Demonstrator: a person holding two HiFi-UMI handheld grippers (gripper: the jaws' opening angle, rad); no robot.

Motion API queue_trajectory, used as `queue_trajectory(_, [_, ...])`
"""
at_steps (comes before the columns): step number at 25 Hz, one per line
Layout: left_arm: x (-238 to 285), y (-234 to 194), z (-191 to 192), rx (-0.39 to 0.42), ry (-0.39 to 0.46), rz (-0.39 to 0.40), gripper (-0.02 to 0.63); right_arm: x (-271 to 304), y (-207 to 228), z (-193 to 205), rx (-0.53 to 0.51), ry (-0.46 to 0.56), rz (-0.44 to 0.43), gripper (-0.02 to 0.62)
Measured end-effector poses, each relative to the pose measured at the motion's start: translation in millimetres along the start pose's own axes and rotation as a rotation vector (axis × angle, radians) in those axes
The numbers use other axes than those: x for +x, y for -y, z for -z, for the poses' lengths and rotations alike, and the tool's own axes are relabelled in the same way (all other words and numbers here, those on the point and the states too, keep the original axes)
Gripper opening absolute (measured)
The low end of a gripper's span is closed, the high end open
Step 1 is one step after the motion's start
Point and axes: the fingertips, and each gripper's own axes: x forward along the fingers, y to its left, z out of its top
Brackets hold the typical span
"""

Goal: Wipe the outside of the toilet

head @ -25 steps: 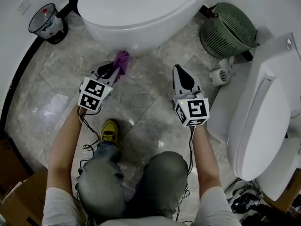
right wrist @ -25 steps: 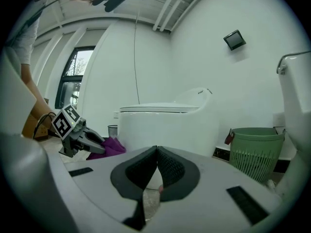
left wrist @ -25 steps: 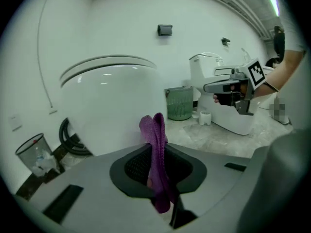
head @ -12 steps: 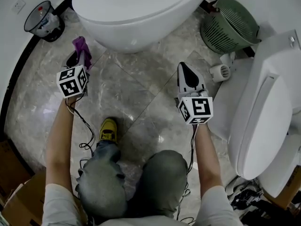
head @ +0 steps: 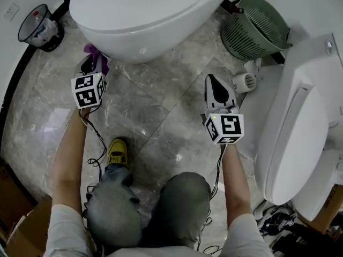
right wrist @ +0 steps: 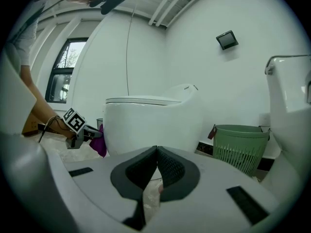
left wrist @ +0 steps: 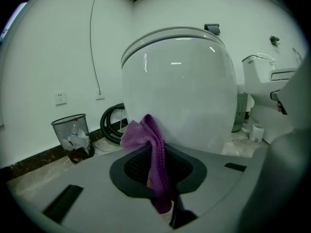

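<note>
Cloth: the left claw (head: 90, 64) is pinching a purple cloth (left wrist: 151, 147). Its jaws are pressing on the lower fold while the loose top is flopping forward over them.
Where it is: the cloth is hanging low at the left flank of the rounded toilet (head: 150, 15), just above the marble floor (head: 150, 108). I cannot tell whether it is touching the bowl.
Right claw: the right claw (right wrist: 156, 165) is pressing its jaws together on nothing and is hovering over the floor between the two toilets, well apart from the cloth.
How the cloth is likely handling: it is looking soft, light and limp, a knit that is bunching rather than holding shape. I judge it is likely sliding out of a shallow pinch once it is dragging on the bowl.
Where to hold: a grip deep in the bunched middle is looking best, leaving a pad of fabric standing proud of the jaw tips so that the cloth, not the jaws, is meeting the bowl.
How the toilet is likely handling: it is showing a hard, glossy, curved shell, fixed in place and probably slippery under the cloth, so it needs no grasp.
Count: one purple cloth, two claws and two toilets are showing, the second toilet (head: 300, 138) standing at the right. There is also one green basket (head: 256, 28) and one wire bin (head: 36, 28).
</note>
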Motion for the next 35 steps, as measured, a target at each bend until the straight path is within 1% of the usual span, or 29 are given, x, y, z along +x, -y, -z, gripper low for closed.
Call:
queue_trajectory(3, [-2.4, 7.2, -1.8, -0.029, 0.013, -0.002, 0.069, 1.3, -2.4, 0.8, -0.003, -0.001, -0.008, 0.008])
queue_trajectory(9, [-11.2, 24.0, -1.1, -0.011, 0.014, 0.018, 0.069, 1.5, -14.3, -2.4, 0.001, 0.013, -0.032, 0.008])
queue_trajectory(11, [-13.7, 31.7, -0.2, 0.004, 0.015, 0.017, 0.069, -1.3, -14.6, -1.3, 0.013, 0.016, -0.033, 0.008])
queue_trajectory(15, [-19.0, 54.4, 5.0, 0.065, 0.014, 0.033, 0.069, -11.3, -13.9, 3.6, 0.029, 0.013, -0.028, 0.008])
queue_trajectory(16, [-20.0, 60.3, 6.1, 0.061, 0.012, 0.041, 0.069, -14.1, -13.8, 4.8, 0.031, 0.012, -0.028, 0.008])
queue_trajectory(20, [-21.4, 79.2, 8.2, -0.006, 0.003, 0.048, 0.069, -25.7, -8.0, 9.2, 0.027, 0.009, -0.022, 0.008])
queue_trajectory(21, [-21.9, 85.0, 9.0, -0.007, 0.000, 0.051, 0.069, -28.9, -5.2, 10.8, 0.027, 0.006, -0.018, 0.008])
queue_trajectory(24, [-23.2, 108.6, 9.4, 0.033, -0.006, 0.086, 0.069, -37.7, 3.1, 15.1, 0.032, -0.001, -0.002, 0.008])
queue_trajectory(28, [-21.7, 140.8, 4.2, 0.052, 0.002, 0.155, 0.069, -45.1, 10.9, 17.4, 0.036, 0.000, 0.013, 0.008])
queue_trajectory(31, [-19.9, 161.2, 1.5, 0.088, 0.011, 0.198, 0.069, -49.9, 13.9, 19.8, 0.040, -0.002, 0.022, 0.008])
queue_trajectory(33, [-17.2, 169.6, 0.3, 0.112, 0.020, 0.205, 0.069, -52.4, 15.4, 21.0, 0.041, -0.004, 0.027, 0.008])
queue_trajectory(35, [-13.8, 175.1, -0.8, 0.115, 0.023, 0.203, 0.069, -54.5, 16.9, 22.6, 0.040, -0.008, 0.031, 0.008])
